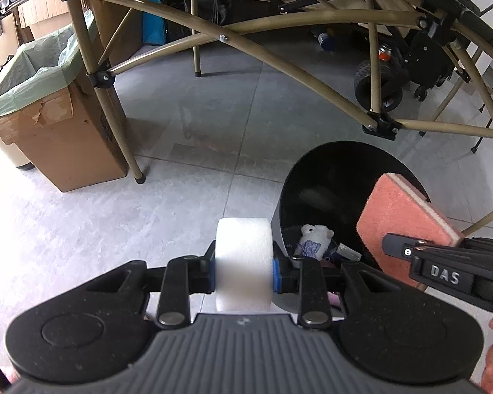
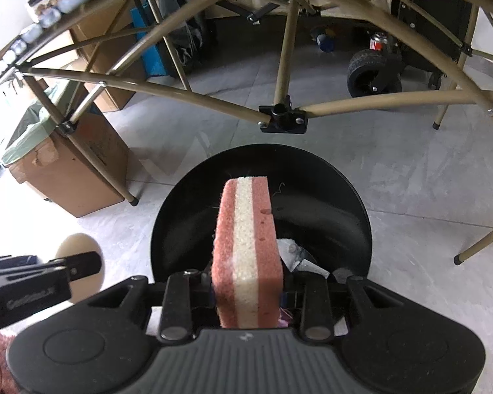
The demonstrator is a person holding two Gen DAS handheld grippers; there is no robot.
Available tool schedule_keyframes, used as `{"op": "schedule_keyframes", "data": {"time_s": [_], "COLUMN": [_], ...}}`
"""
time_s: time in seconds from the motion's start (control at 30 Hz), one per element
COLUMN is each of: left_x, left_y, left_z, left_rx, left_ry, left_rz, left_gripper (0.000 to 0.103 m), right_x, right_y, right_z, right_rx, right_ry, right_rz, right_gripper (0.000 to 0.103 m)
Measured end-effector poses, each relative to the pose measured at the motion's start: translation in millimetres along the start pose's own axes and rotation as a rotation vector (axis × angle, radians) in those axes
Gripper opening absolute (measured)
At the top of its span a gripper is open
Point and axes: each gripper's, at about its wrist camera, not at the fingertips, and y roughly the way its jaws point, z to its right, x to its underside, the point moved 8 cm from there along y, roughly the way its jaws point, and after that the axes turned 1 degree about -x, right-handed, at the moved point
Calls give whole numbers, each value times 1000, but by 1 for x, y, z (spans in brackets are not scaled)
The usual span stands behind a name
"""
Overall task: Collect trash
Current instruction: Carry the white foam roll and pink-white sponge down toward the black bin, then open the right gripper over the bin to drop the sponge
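We hold two items of trash over a tiled floor, w/ a round black bin (image 2: 312, 177) just below and ahead. Our right tool (image 2: 246, 295) is clamped on a pink-and-cream sponge (image 2: 246, 249), held on edge, and in the right wrist view it sits directly above the bin's open mouth. Our left tool (image 1: 245, 274) is clamped on a white foam piece (image 1: 244, 262), which in the left wrist view hangs just left of the bin (image 1: 328, 177) rim, over bare floor, not yet over the opening. To do this step well, we judge the sponge can be let go about where it is, since it looks centred over the mouth; the foam needs carrying rightward past the rim first, and being light it may bounce or drift, so releasing low and near the middle seems safer. We should also keep the two tools from bumping, as they are near each other. Inside the bin we see a small white plush toy (image 1: 314, 234) and some crumpled bits, but the bottom is dark and mostly blocked by the sponge and tools, so how full it is we can't tell. A cardboard box w/ green liner (image 1: 42, 98) stands at left under a folding-frame surface; its contents are hidden. The pads gripping the sponge are barely visible.
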Motion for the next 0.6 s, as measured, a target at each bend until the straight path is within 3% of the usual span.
{"op": "schedule_keyframes", "data": {"time_s": [0.6], "left_x": [-15], "left_y": [11], "left_z": [-5], "left_rx": [-20], "left_ry": [-18], "left_rz": [2], "left_gripper": [29], "right_x": [0], "right_y": [43], "right_z": [7], "right_rx": [20], "right_ry": [34], "right_rz": [-76], "right_gripper": [32]}}
